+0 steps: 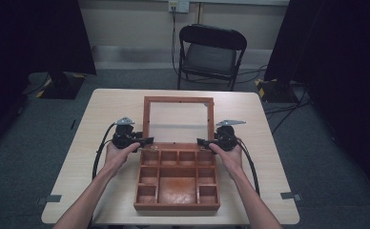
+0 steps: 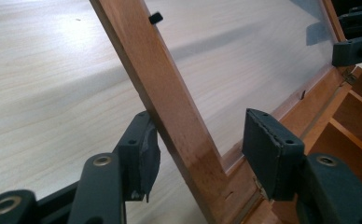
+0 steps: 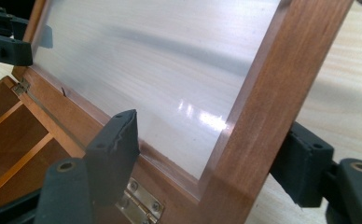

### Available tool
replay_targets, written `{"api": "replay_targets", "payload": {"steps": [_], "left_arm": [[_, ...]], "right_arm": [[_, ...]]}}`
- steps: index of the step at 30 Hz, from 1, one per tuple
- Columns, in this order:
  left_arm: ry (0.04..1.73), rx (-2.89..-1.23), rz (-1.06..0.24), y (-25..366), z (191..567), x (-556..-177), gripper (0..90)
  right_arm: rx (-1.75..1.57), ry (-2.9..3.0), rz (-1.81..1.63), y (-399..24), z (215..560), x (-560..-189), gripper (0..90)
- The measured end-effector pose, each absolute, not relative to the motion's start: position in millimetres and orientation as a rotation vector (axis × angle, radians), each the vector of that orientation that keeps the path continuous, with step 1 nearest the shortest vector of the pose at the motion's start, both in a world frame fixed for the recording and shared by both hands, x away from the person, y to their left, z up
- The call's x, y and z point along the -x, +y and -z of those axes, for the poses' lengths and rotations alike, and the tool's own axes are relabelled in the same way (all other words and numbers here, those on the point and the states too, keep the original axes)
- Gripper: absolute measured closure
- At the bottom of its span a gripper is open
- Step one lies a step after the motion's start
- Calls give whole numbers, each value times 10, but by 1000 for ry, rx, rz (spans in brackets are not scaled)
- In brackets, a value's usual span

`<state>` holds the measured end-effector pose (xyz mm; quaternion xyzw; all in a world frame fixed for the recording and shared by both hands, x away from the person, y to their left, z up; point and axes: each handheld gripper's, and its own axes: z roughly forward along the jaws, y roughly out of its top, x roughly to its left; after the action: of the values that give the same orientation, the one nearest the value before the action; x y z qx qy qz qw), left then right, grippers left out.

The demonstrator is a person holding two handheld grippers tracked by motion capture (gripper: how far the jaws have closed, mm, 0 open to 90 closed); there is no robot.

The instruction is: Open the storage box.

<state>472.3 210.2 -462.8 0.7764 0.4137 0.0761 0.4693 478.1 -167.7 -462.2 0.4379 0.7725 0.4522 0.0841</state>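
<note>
Pale wooden bench (image 1: pixel 107 157) carries an open box (image 1: pixel 177 183), its glass-paned lid (image 1: pixel 178 121) standing nearly upright at the back. The left gripper (image 2: pixel 198 144) and right gripper (image 3: pixel 207 154) each straddle a side rail of the lid, jaws parted with a gap showing, not clamping. Let go like this, the lid could swing down and slam, or tip backward and strain the hinge (image 3: pixel 139 198).
</note>
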Motion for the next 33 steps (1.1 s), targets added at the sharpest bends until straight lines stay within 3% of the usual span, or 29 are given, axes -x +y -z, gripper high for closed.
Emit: {"api": "replay_targets", "payload": {"steps": [7,33], "left_arm": [[1049,-1891,-151,2142,4700,-4749,409],[1081,-1879,-146,2147,4729,-4752,395]], "right_arm": [[-1364,2296,-1336,-1709,4670,-4806,250],[-1400,2283,-1330,-1708,4702,-4818,236]]}}
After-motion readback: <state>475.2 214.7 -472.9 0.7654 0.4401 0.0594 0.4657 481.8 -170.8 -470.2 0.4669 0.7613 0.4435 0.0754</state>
